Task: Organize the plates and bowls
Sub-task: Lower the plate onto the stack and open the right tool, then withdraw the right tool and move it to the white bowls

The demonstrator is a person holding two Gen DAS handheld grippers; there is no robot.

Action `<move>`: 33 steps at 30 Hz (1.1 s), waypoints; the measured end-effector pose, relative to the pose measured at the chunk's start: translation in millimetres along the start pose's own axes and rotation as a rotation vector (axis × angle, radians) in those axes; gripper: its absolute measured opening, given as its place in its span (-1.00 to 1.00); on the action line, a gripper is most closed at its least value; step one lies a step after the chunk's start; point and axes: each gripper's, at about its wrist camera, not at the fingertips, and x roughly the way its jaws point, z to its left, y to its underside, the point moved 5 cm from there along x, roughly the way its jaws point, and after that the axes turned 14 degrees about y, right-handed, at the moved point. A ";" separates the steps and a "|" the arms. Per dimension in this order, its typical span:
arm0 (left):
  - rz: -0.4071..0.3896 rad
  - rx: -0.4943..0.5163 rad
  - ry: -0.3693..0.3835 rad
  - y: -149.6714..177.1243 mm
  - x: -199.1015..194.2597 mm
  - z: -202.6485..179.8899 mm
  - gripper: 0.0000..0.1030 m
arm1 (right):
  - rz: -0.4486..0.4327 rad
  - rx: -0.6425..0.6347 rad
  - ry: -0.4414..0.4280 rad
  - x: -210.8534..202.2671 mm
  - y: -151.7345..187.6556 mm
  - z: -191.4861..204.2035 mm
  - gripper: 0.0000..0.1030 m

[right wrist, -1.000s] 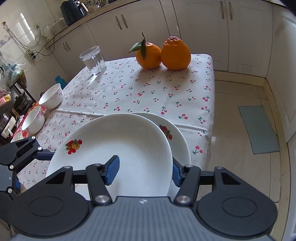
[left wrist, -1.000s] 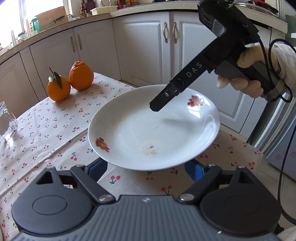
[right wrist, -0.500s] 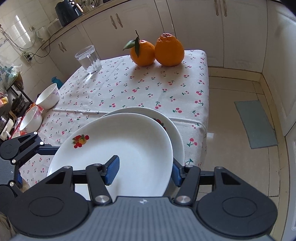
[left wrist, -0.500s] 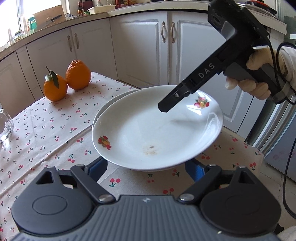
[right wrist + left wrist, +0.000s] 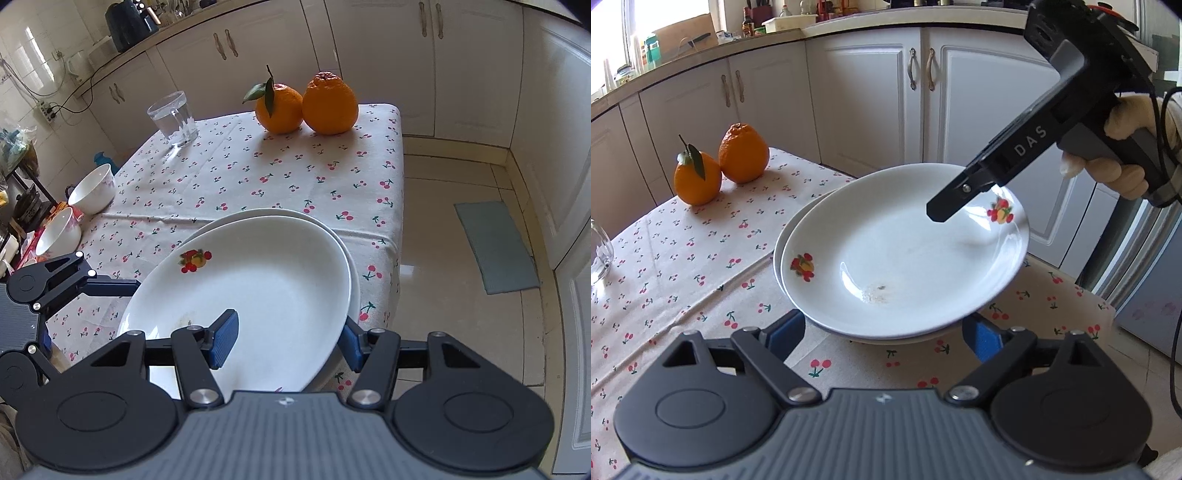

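A white plate with fruit prints (image 5: 905,258) is held tilted just above a second white plate (image 5: 779,251) that lies on the cherry tablecloth near the table's corner. My right gripper (image 5: 288,338) is shut on the upper plate's rim (image 5: 258,280), one pad inside it and one under its edge. It also shows in the left wrist view (image 5: 945,210). My left gripper (image 5: 886,336) is open, its pads either side of the plates' near edge, holding nothing. Two white bowls (image 5: 92,190) (image 5: 59,236) sit at the table's left edge.
Two oranges (image 5: 306,105) and a glass mug (image 5: 173,120) stand at the table's far side. White cabinets surround the table. The table edge and tiled floor with a mat (image 5: 495,243) lie to the right.
The held plate has come down and over the lower plate, now nearly covering it. The left gripper has stayed open at the near edge.
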 end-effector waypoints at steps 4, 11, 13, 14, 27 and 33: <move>-0.006 -0.007 0.011 0.4 0.1 1.1 0.80 | 0.001 -0.009 0.036 -2.6 2.3 3.8 0.23; -0.012 -0.008 0.021 0.5 2.0 1.3 0.80 | -0.001 -0.033 0.080 -6.7 8.3 10.5 0.25; -0.014 -0.005 0.023 0.6 2.1 1.4 0.81 | -0.002 -0.034 0.089 -7.4 9.1 11.1 0.26; -0.014 -0.005 0.023 0.7 2.1 1.1 0.81 | -0.002 -0.035 0.093 -7.8 9.6 11.3 0.27; -0.017 0.010 0.020 0.4 3.1 0.0 0.82 | 0.018 -0.060 0.151 -6.7 16.5 14.8 0.29; -0.042 0.006 0.014 1.0 -7.6 -2.7 0.83 | -0.016 -0.083 0.176 -15.1 18.3 25.7 0.69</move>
